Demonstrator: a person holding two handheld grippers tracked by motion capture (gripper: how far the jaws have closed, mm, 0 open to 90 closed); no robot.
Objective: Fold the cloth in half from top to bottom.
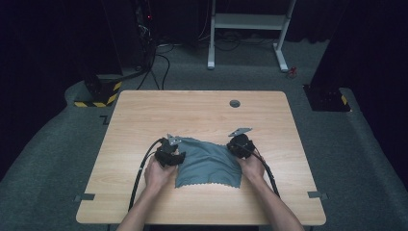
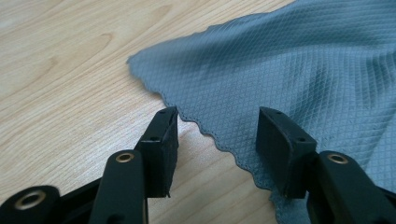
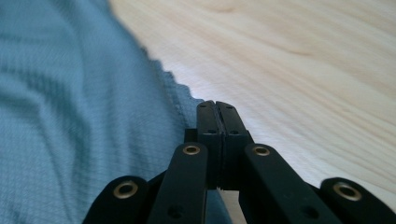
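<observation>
Nearest the camera, two forearms come in from the bottom edge, each hand wrapped round a gripper. On the left, the left gripper sits at the cloth's left edge; its own view has the jaws standing wide apart, straddling the scalloped hem of the cloth, one jaw over bare wood, the other over fabric. Nothing is pinched yet.

In the middle, the cloth lies spread on the table, slightly rumpled, between the two hands. It looks light, soft and limp, with a fine diamond weave that should give the pads some bite. It will sag and fold rather than hold a shape, so a corner or hem is the place to take it.

On the right, the right gripper has its jaws pressed together at the cloth's wavy edge; whether fabric is caught between them, I cannot tell.

The count: one cloth, two grippers, one table.
</observation>
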